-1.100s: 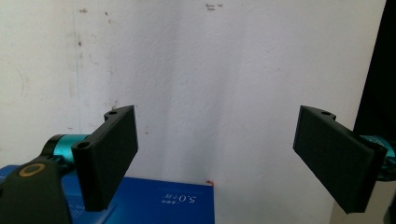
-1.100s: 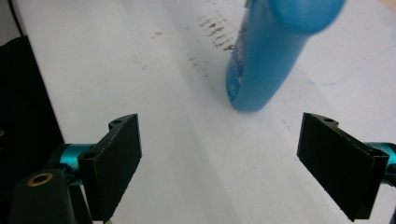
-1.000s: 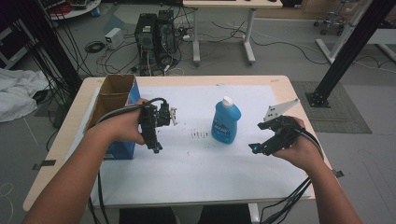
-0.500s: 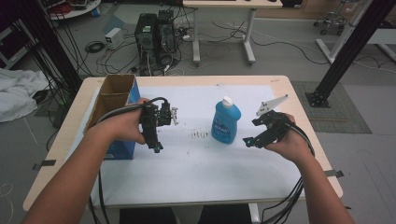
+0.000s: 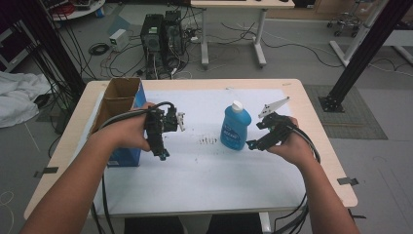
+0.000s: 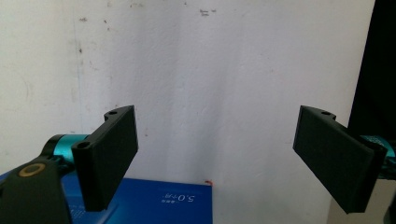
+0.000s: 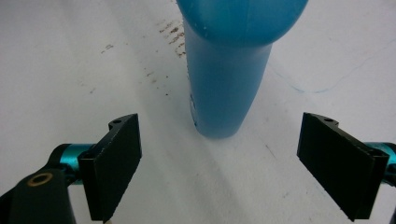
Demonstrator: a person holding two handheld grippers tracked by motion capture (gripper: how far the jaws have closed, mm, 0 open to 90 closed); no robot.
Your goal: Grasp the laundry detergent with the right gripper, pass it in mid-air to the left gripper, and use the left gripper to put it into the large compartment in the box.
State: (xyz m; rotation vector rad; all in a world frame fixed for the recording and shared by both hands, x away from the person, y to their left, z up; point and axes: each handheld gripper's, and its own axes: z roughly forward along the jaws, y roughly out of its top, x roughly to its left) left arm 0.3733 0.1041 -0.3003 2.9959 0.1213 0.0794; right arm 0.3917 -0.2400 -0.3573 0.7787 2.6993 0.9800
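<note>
- The blue bottle [image 5: 235, 127] stands upright on the white table cover [image 5: 204, 180], right of centre, with its white cap [image 5: 236, 105] on top. Standing upright leaves its narrow lower body free for a side grasp.
- The right gripper [image 5: 253, 144] is held low and level just beside the bottle's right side, jaws pointing at it. This approach appears intended to close on the body, not the cap.
- In the right gripper view, the jaws stand wide apart, one at each side of the frame. The bottle [image 7: 227, 70] sits centred beyond them, not yet between the pads [image 7: 114, 161]. Nothing is touched or held.
- Judgement: the gap exceeds the bottle's width, so a short forward advance should bring the body between the pads before closing.
- The left gripper [image 5: 161, 153] hangs over the cover near the cardboard box [image 5: 122, 97], well apart from the bottle, jaws pointing down. It is parked clear of the right hand's path.
- In the left gripper view, its jaws are also spread fully and empty; the box's blue side [image 6: 154, 200] lies below them.
</note>
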